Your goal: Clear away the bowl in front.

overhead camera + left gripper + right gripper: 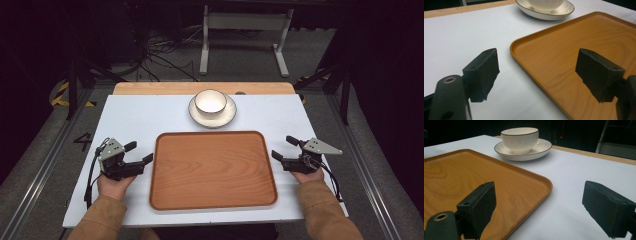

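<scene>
White tabletop [135, 117] fills my working area, with a strip of bare wood along its far edge and dark floor and cables beyond it. On the white surface lies a wooden tray [212, 170], rounded at the corners, nothing lying in it. Past the tray's far edge, a little apart from it, I see a white bowl [210, 101] standing upright in a white saucer [212, 118] with a thin dark rim.

My left gripper [136, 156] sits at the tray's left side, held by a hand in a tan sleeve, its jaws standing wide with nothing between them. In the left gripper view one jaw hangs over the white table and the other over the tray's floor, so the tray's raised left rim [529, 72] runs up between them; I cannot tell whether either jaw touches it. The bowl and saucer lie well ahead.

My right gripper [286, 148] mirrors this at the tray's right side, jaws also spread wide and holding nothing. In the right gripper view one jaw is over the tray and the other over the table, with the tray's near right corner [547, 186] between them and the bowl farther off beyond the tray.
</scene>
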`<act>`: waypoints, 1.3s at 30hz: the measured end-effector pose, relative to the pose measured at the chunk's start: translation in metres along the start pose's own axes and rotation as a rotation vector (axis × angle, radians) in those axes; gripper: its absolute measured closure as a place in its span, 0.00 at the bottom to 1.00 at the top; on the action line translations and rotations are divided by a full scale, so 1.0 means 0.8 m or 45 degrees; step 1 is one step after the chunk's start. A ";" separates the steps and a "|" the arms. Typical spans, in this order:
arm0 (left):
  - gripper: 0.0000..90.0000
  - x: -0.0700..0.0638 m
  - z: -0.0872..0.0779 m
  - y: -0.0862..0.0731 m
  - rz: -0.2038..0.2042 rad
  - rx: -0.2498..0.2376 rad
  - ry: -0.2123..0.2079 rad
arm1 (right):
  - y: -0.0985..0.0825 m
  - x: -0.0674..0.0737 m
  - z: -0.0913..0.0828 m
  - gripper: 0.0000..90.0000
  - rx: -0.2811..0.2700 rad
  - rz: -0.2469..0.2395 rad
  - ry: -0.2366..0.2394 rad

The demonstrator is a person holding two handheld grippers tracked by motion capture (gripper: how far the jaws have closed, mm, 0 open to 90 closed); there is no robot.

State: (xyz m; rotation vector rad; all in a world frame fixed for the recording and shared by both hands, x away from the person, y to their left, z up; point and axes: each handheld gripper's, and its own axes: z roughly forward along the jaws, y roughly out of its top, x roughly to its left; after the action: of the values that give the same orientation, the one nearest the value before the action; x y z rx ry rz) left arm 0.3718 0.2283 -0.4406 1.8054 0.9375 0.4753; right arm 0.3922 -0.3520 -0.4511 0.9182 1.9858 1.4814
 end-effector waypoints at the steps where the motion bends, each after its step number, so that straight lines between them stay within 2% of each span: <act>1: 0.22 -0.001 -0.001 0.002 -0.002 -0.009 -0.002 | 0.000 0.000 0.000 0.13 0.000 0.000 -0.001; 6: 0.22 -0.004 -0.004 0.011 0.011 -0.023 -0.010 | 0.000 0.000 0.000 0.13 0.000 0.001 -0.001; 13: 0.22 -0.011 -0.013 0.025 0.015 -0.075 -0.042 | 0.000 0.000 0.000 0.13 -0.002 0.002 -0.001; 16: 0.22 -0.015 -0.015 0.031 0.038 -0.076 -0.042 | 0.000 0.000 0.000 0.13 -0.002 0.002 0.000; 22: 0.22 -0.013 -0.014 0.034 0.031 -0.079 -0.043 | 0.000 0.000 0.000 0.13 -0.003 0.003 0.000; 29: 0.23 -0.015 -0.016 0.042 0.046 -0.106 -0.054 | 0.000 0.000 0.000 0.13 -0.003 0.006 0.000; 31: 0.23 -0.015 -0.015 0.045 0.060 -0.100 -0.053 | 0.000 0.000 0.000 0.13 -0.003 0.007 0.001; 35: 0.25 -0.016 -0.007 0.054 0.080 -0.073 -0.091 | 0.000 0.000 0.001 0.13 -0.004 0.009 -0.005; 39: 0.24 -0.017 0.004 0.064 0.099 -0.064 -0.107 | -0.001 -0.001 0.001 0.13 0.000 0.004 -0.009</act>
State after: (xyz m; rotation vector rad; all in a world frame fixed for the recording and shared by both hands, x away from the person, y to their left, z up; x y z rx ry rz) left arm 0.3849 0.2058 -0.3946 1.8068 0.7933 0.4640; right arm 0.3928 -0.3521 -0.4517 0.9258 1.9799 1.4782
